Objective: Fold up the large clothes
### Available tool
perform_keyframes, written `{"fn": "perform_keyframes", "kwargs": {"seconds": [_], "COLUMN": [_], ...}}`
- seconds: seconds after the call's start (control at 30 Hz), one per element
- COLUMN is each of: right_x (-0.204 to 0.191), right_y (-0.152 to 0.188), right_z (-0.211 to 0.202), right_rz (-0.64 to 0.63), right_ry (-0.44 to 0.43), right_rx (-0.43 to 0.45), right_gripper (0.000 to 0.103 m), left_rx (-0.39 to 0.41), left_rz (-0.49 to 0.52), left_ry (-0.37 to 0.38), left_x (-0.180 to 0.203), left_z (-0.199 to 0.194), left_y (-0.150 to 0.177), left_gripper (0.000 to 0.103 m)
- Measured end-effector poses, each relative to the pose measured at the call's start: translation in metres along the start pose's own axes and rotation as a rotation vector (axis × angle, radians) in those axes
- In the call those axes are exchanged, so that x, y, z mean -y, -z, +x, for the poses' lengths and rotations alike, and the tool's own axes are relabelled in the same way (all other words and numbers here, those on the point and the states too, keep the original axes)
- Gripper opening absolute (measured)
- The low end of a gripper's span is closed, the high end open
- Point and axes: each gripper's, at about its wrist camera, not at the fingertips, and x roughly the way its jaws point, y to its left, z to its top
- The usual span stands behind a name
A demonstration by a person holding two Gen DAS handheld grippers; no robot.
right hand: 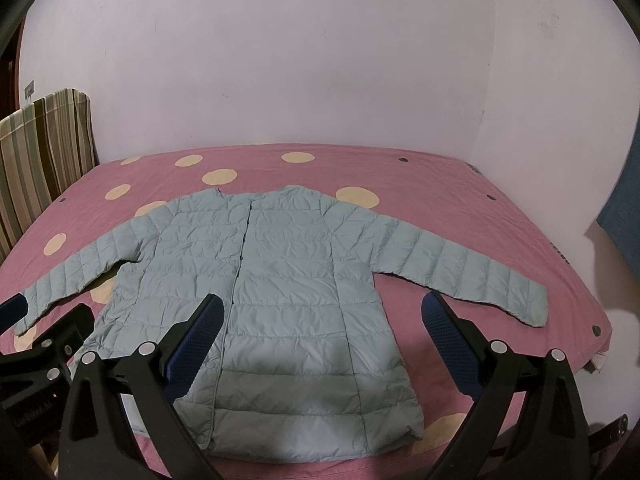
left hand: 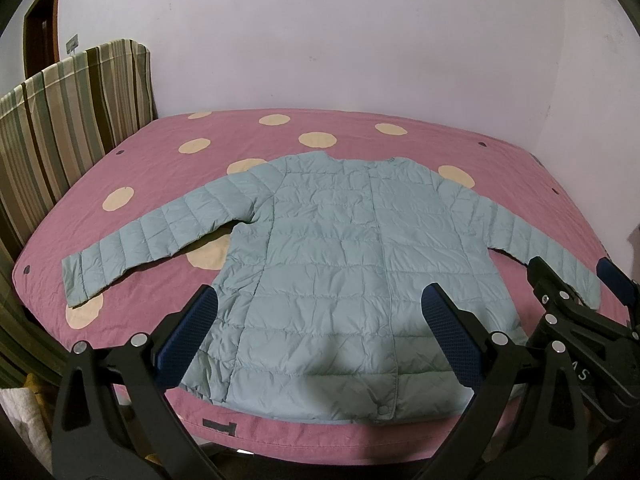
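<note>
A light blue quilted jacket lies flat and face up on the pink bed, both sleeves spread out to the sides, hem toward me. It also shows in the right wrist view. My left gripper is open and empty, hovering above the jacket's hem. My right gripper is open and empty, above the hem's right half. The right gripper shows at the right edge of the left wrist view. The left gripper shows at the lower left of the right wrist view.
The bed has a pink cover with cream dots. A striped headboard stands at the left. A pale wall runs behind the bed and along its right side. A brown door is at far left.
</note>
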Motion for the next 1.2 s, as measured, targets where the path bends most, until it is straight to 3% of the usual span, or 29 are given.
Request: {"fn": "perform_keyframes", "kwargs": {"seconds": [0.93,1.2], "right_x": [-0.003,-0.002], "right_y": [0.000,-0.001], "right_z": [0.005,0.018], "right_rz": [0.000,0.019], "right_ry": [-0.001,-0.017], "right_rx": [-0.002,-0.035], "right_gripper": [0.098,0.098], "left_rx": [-0.007,-0.040], "left_rz": [-0.001,-0.003], "left_ry": [-0.002,-0.004], "left_x": [0.001,0.003], "left_z": [0.001,0.019], "left_y": [0.001,0.006], "left_gripper": [0.101,0.101]}}
